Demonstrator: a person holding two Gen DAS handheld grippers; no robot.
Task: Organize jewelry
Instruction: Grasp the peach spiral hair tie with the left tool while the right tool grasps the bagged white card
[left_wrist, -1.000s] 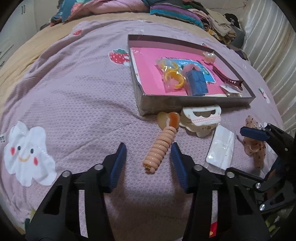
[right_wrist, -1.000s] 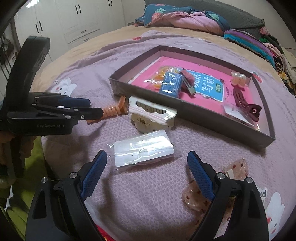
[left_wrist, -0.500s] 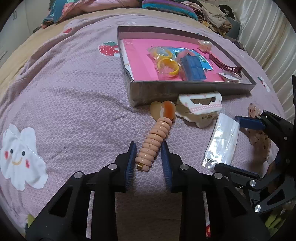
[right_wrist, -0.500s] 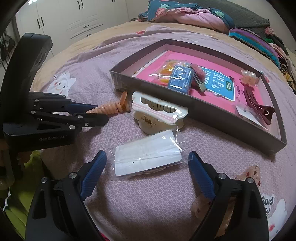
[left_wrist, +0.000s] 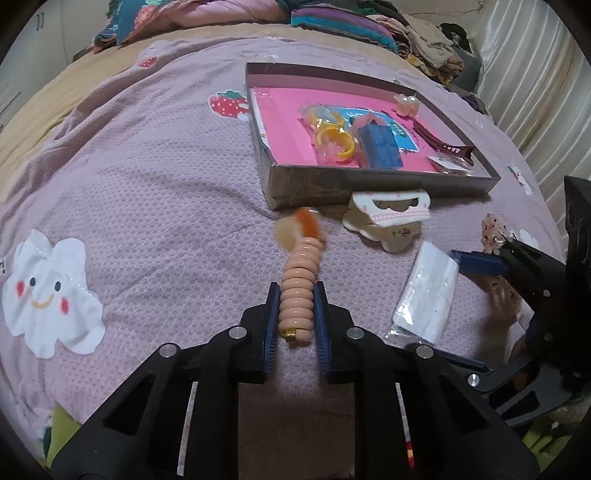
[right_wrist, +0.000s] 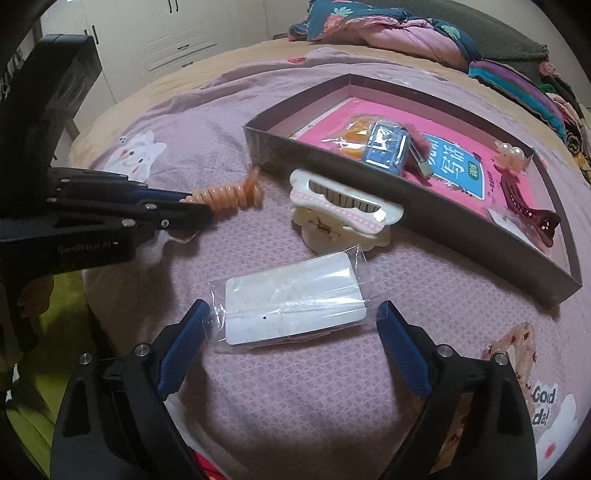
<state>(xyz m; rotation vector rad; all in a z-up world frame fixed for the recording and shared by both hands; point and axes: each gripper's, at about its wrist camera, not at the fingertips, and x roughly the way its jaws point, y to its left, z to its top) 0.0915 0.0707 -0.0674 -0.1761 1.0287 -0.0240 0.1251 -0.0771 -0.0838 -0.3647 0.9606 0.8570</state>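
On the bed's purple blanket (left_wrist: 147, 177), the left tool (left_wrist: 295, 314) was clamped on the near end of a peach spiral hair tie (left_wrist: 297, 295), whose far end with its orange charm was blurred just short of the grey tray (left_wrist: 332, 184). The right tool (right_wrist: 291, 332) stood wide open, gripping nothing, its blue pads on either side of a clear packet holding a white card (right_wrist: 291, 306). A cream claw clip (right_wrist: 340, 214) lay against the tray's near wall, and inside the tray lay a blue box (right_wrist: 386, 147) and a maroon clip (right_wrist: 524, 203).

Peach spiral hair tie (left_wrist: 297, 295) (stretched straight) lies near the box (left_wrist: 369, 182).
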